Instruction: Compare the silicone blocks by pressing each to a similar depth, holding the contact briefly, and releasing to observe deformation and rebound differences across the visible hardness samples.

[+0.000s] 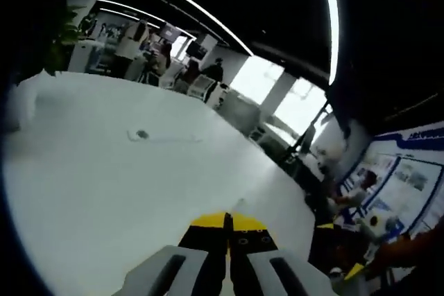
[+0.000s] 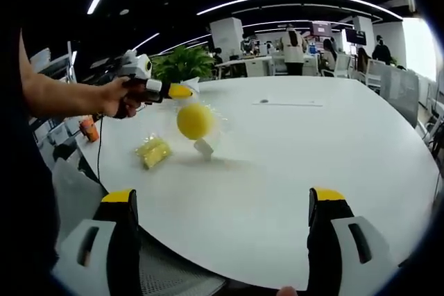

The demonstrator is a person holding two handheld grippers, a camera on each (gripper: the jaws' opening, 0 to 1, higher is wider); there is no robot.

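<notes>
Left tool [image 1: 227, 230] sits clenched in its own view, yellow-tipped jaws pressed together with no gap, pointing out over the bare white surface [image 1: 125, 192]. A small dark item with a thin line [image 1: 142, 134] beside it lies far out on that surface; too small to tell what it is. Beyond the far edge, people and chairs [image 1: 201, 84] stand near bright windows.

Over to the right gripper view: right tool [image 2: 224, 206] is released, its two jaws spread wide at the bottom corners, nothing between them but surface [image 2: 312, 143]. The left tool [image 2: 179, 91] shows here too, held in a hand [image 2: 118, 98] coming in from the left, its yellow tip raised above the surface. Just below that tip hangs a yellow ball [image 2: 194, 121] inside clear crinkly wrap [image 2: 211, 133]; whether the tip grips the wrap cannot be told from here. A small pale block [image 2: 203, 147] sits under the ball, at the wrap's lower edge. To the left of it, a yellow block [image 2: 154, 152] in its own clear wrap lies flat on the surface, near the ball but apart from it. A green plant [image 2: 182, 64] stands behind the hand, and an orange thing [image 2: 88, 129] sits off the surface's left edge, too small to name
</notes>
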